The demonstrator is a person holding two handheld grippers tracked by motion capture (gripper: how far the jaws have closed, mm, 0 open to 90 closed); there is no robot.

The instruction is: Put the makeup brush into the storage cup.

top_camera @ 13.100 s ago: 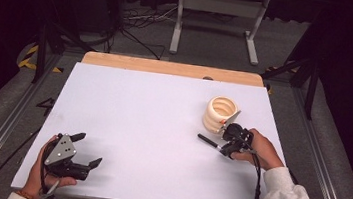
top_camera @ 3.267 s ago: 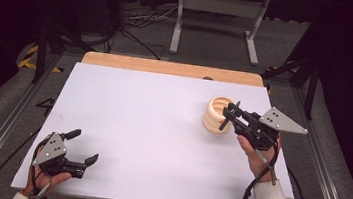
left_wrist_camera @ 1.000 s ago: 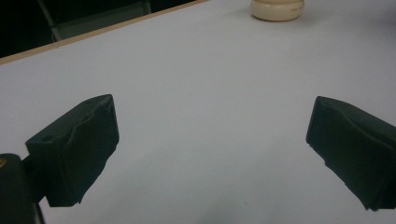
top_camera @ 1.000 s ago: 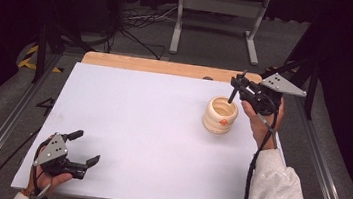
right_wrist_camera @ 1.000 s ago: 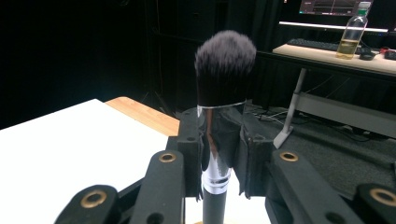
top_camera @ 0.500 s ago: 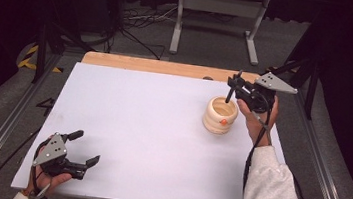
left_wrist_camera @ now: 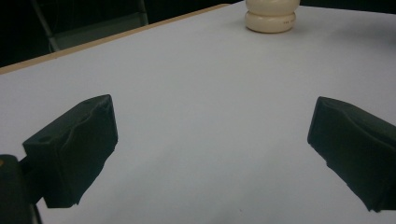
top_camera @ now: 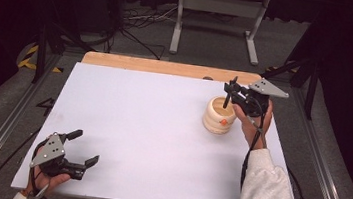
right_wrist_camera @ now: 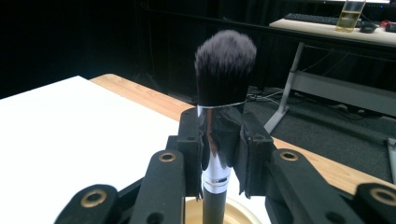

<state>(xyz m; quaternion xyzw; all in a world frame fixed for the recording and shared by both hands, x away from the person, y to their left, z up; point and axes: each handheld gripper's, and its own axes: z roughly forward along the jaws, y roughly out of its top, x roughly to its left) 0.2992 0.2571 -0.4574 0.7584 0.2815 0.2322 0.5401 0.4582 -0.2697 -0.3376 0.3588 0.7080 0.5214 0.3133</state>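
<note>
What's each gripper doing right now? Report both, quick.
Left gripper: open, holding nothing, low over the white table.
Right gripper: shut on the makeup brush, bristles up, handle down into the cream holder.

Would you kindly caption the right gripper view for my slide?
Right gripper clamps a makeup brush upright, bristles up, above the cream holder.

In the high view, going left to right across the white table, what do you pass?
Left gripper, jaws open on nothing, at the near left corner → bare white table → cream ribbed holder → right gripper, shut on the makeup brush, handle end down over the holder.
</note>
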